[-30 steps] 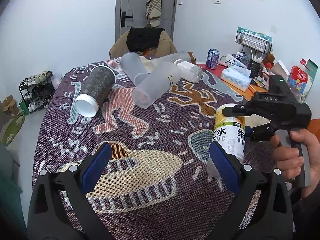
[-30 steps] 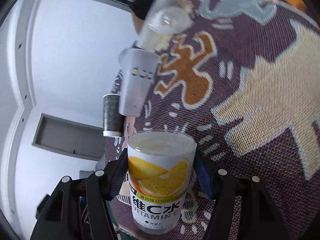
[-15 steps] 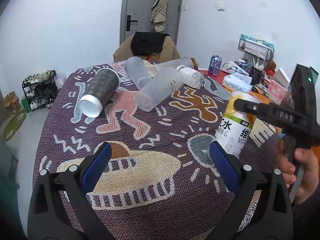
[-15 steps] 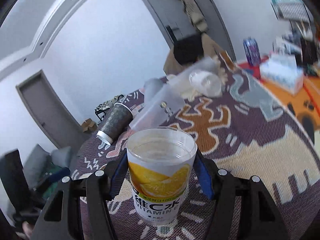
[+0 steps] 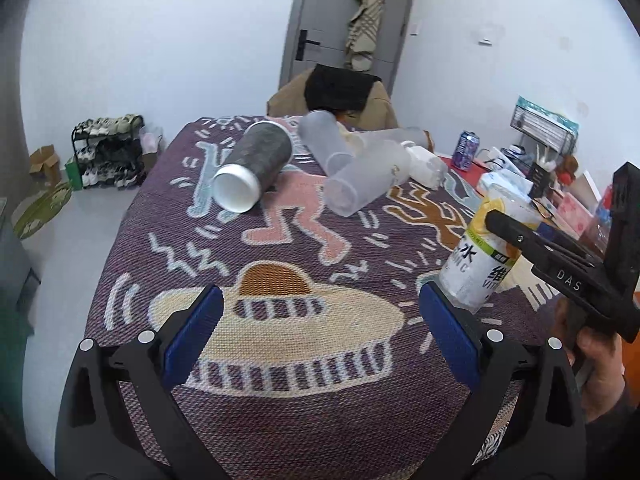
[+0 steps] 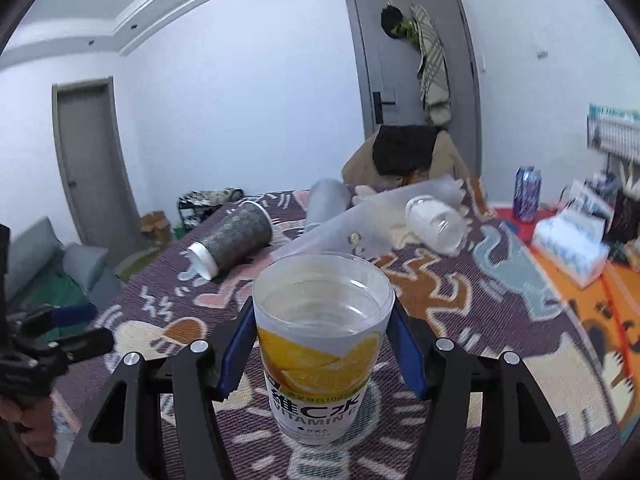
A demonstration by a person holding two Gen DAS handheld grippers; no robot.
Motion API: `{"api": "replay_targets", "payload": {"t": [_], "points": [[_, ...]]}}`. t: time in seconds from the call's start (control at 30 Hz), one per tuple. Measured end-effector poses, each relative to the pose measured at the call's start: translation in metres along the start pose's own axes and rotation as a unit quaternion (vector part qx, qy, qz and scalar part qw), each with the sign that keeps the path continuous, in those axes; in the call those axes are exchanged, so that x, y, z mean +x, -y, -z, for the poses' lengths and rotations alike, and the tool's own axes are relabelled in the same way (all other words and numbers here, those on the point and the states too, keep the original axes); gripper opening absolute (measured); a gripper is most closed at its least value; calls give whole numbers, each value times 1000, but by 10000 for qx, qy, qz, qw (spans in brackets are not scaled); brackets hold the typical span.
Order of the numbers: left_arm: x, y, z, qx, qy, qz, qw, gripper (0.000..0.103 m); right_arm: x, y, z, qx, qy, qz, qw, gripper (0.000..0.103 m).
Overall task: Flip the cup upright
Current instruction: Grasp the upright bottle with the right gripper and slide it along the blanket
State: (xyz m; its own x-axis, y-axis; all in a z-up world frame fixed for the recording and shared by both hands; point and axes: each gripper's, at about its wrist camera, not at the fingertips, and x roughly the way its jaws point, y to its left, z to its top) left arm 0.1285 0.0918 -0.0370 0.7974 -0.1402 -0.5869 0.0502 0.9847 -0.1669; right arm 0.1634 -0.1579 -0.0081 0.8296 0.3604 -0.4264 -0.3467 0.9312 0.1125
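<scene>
A clear cup with a lemon "Vitamin C" label (image 6: pixel 320 360) stands upright, mouth up, on the patterned tablecloth (image 6: pixel 460 320). My right gripper (image 6: pixel 322 354) is shut on this cup, its blue pads pressing both sides. In the left wrist view the cup (image 5: pixel 480 260) stands at the right with the right gripper's finger across it. My left gripper (image 5: pixel 320 340) is open and empty above the cloth's near part (image 5: pixel 300 340), left of the cup.
A dark cup with a white rim (image 5: pixel 252 172) and several frosted cups (image 5: pixel 360 184) lie on their sides at the table's far half. A soda can (image 5: pixel 466 156), tissue box (image 6: pixel 568 248) and clutter stand at the right. A chair (image 5: pixel 340 96) is behind.
My right gripper has turned the lemon cup from tilted to upright and lowered it onto the cloth. My left gripper has stayed open, its view rising slightly.
</scene>
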Motion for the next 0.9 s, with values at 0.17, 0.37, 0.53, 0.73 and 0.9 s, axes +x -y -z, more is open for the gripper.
{"api": "replay_targets", "payload": {"t": [0.17,0.37,0.53,0.73,0.9], "points": [[-3,-6,1,-60,39,9,10000,97,5,-12,1,-365,-87,257,9990,62],[-4,-4,1,-28,76,92,9999,97,0,-15,1,-305,-121,301,9990,90],[-9,1,-4,-22,129,52,9999,97,-17,-15,0,-269,-15,222,9994,94],[-26,20,-4,100,496,65,9987,97,-42,-7,2,-185,94,135,9997,95],[-36,35,-2,192,650,122,9976,97,-68,2,8,-24,224,105,9997,95]]}}
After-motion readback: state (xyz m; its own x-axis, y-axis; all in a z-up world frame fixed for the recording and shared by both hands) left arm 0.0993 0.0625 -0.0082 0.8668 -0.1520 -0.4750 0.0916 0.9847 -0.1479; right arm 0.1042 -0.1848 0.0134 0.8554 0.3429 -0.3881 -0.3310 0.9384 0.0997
